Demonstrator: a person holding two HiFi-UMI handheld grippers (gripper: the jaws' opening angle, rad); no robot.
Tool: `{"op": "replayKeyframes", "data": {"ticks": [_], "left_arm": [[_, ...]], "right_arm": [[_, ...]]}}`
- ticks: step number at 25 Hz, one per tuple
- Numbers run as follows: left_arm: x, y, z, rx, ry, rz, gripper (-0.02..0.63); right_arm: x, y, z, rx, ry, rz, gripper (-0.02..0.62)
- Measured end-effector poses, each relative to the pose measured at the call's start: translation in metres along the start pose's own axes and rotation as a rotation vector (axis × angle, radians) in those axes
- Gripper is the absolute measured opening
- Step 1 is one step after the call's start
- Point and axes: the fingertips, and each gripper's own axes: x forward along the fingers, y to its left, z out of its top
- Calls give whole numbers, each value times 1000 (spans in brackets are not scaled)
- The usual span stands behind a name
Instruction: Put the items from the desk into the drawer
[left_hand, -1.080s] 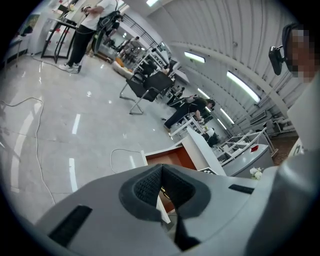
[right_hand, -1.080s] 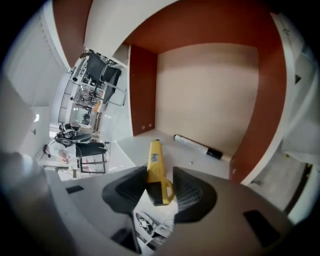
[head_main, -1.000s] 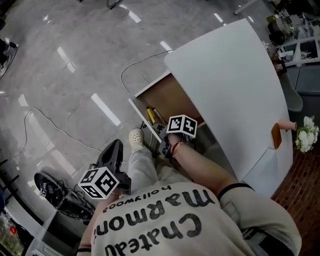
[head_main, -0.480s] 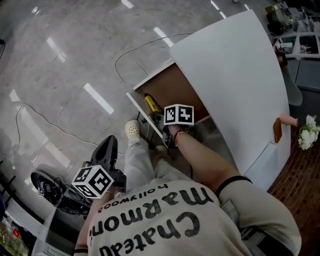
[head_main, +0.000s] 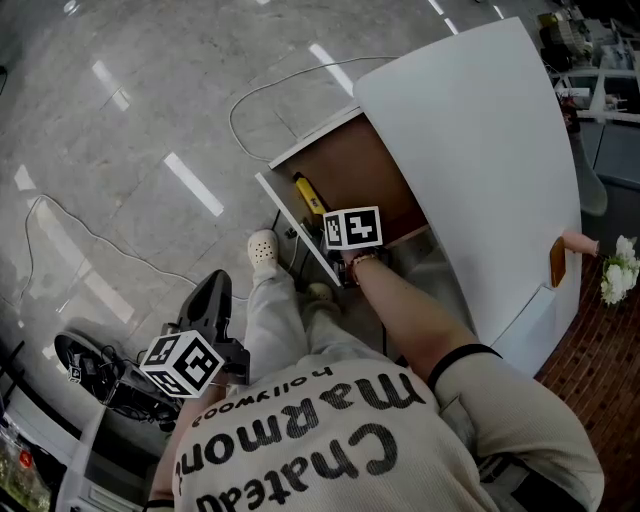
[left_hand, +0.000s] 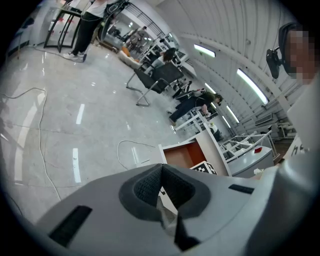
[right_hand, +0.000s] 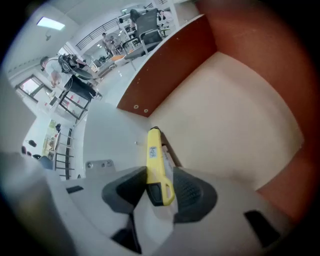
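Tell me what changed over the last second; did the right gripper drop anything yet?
The right gripper rolled at the wrist and went deeper into the open drawer, carrying the yellow tool along. Nothing let go: its jaws still clamp the tool. The left gripper stays shut and empty at the person's side; the drawer stays open.

Beige tee (head_main: 400, 440) w/ black lettering, black-edged sleeve (head_main: 465, 358), pale trousers (head_main: 275, 310), white clog (head_main: 263, 250), red wrist band (head_main: 360, 262). Left gripper (left_hand: 162, 170) & right gripper (right_hand: 159, 171) grey, w/ b&w marker cubes (head_main: 182, 363).
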Motion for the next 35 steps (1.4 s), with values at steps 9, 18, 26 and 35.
{"op": "replayKeyframes", "data": {"ticks": [9,18,26,35], "left_arm": [[-2,4,-18,-31,-4,13,2],[-2,5,-30,-58,-7,32,2],[8,-3,-26,-48,-5,25,2],[6,-8,-25,-47,-16,42,2]], "right_arm": [[15,-15,-9,-190,73,-86,166],[24,-25,-15,-224,110,-111,161],[30,-31,-20,-267,178,-150,161],[32,-33,-17,-243,192,-139,178]]}}
